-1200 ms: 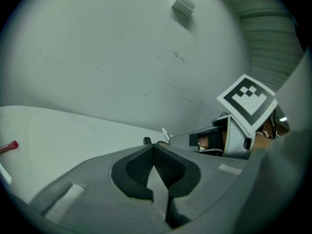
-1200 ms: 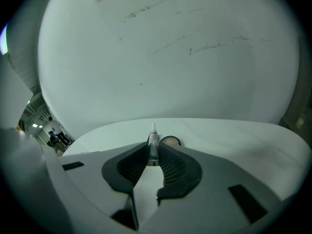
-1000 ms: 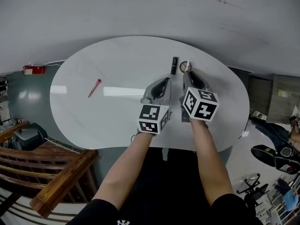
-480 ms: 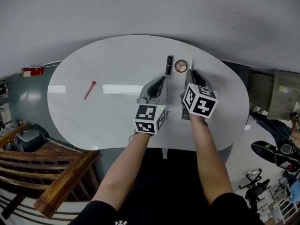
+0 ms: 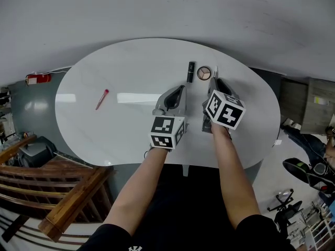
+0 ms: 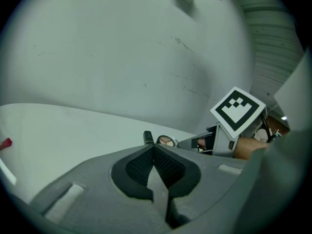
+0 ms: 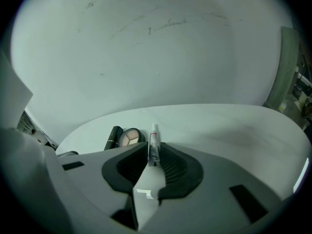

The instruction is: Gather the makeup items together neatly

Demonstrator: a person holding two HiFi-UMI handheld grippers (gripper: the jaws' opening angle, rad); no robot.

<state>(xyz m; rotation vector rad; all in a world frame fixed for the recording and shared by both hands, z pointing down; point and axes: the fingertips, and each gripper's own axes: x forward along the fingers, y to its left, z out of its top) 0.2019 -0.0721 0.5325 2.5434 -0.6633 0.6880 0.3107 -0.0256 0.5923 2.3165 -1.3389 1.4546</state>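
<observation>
My right gripper is shut on a small clear tube with a white cap, which points away from me over the white oval table. In the head view the tube sits just right of a round compact and a black lipstick. Both show left of the jaws in the right gripper view: the compact and the lipstick. My left gripper hovers beside the right gripper, shut with nothing in it. A red stick lies alone far to the left.
The table's far edge runs close behind the compact and lipstick. A grey wall rises behind the table. A wooden railing stands at the lower left, and clutter lies on the floor at the right.
My right gripper with the tube has shifted slightly right, so the compact now shows fully beside the tube's tip. The left gripper has barely moved.
</observation>
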